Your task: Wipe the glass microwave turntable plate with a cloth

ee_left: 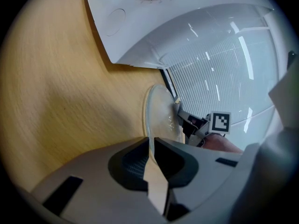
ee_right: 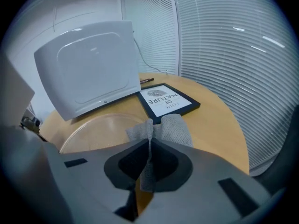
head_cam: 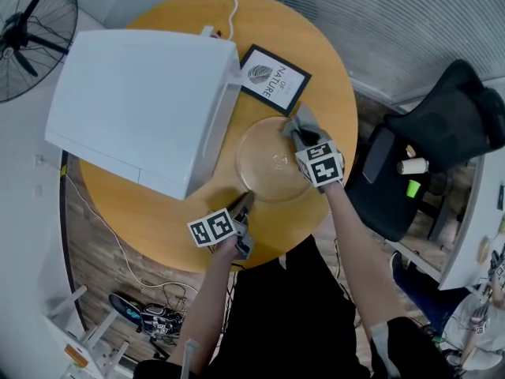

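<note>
The clear glass turntable plate (head_cam: 268,168) lies flat on the round wooden table (head_cam: 323,61), just right of the microwave. My left gripper (head_cam: 242,205) is shut on the plate's near-left rim; in the left gripper view the rim (ee_left: 150,146) runs edge-on between the pads. My right gripper (head_cam: 302,135) is shut on a grey cloth (head_cam: 303,119), which rests at the plate's far-right edge. In the right gripper view the cloth (ee_right: 170,129) bunches out beyond the jaws, with the plate (ee_right: 100,129) to its left.
A white microwave (head_cam: 142,109) takes up the table's left half, its cable trailing off the back. A black-framed print (head_cam: 274,79) lies just behind the plate. A black office chair (head_cam: 442,133) stands to the right, a fan (head_cam: 31,30) at far left.
</note>
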A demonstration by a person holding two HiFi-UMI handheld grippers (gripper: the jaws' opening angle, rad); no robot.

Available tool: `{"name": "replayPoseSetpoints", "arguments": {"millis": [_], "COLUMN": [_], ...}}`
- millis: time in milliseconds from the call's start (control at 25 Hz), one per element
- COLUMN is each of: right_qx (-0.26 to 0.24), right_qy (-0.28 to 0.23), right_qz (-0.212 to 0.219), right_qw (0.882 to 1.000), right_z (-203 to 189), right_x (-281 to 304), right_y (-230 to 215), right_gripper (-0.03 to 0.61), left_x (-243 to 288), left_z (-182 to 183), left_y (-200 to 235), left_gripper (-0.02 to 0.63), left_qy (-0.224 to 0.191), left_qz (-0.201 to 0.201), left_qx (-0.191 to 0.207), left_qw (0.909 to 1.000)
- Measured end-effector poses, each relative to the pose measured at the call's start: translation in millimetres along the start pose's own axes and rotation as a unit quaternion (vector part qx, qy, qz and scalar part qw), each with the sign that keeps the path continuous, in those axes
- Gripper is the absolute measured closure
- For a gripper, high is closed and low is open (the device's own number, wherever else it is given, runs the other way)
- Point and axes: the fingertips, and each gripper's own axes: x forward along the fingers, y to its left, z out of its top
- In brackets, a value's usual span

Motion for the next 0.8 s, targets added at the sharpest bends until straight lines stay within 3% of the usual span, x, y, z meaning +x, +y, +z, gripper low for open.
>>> {"name": "replayPoseSetpoints", "arguments": {"millis": [160,360,680,800], "right_qx": [-0.013,-0.06,-0.138,-0.168], "right_qy": [-0.012,-0.014,0.006,0.015], "right_qz": [0.022,0.082,0.174,0.213], "right_qw": [1.0,0.995,0.975,0.962], "right_z": [17.2,22.3,-11.1,-29.3], "right_x": [14.3,21.6,2.4,-11.6], "right_y": [29.1,90.5,172.7,190.0], "right_gripper": [0.554,0.554,0.554,0.554], "left_x": [0.0,-0.8,-1.3,-1.5], "left_z": [0.5,0.9,1.4,1.1], "left_y": [-0.1,1.0,2.1,2.4], "left_gripper": [0.586,0.586,0.588,0.588], "left_qy": [-0.001,-0.005,-0.006,-0.006], "left_qz": [0.001,0.002,0.004,0.004], "left_qx": [-0.004,-0.01,-0.014,-0.017], "left_qw": [1.0,0.9999,0.9999,0.9998]}}
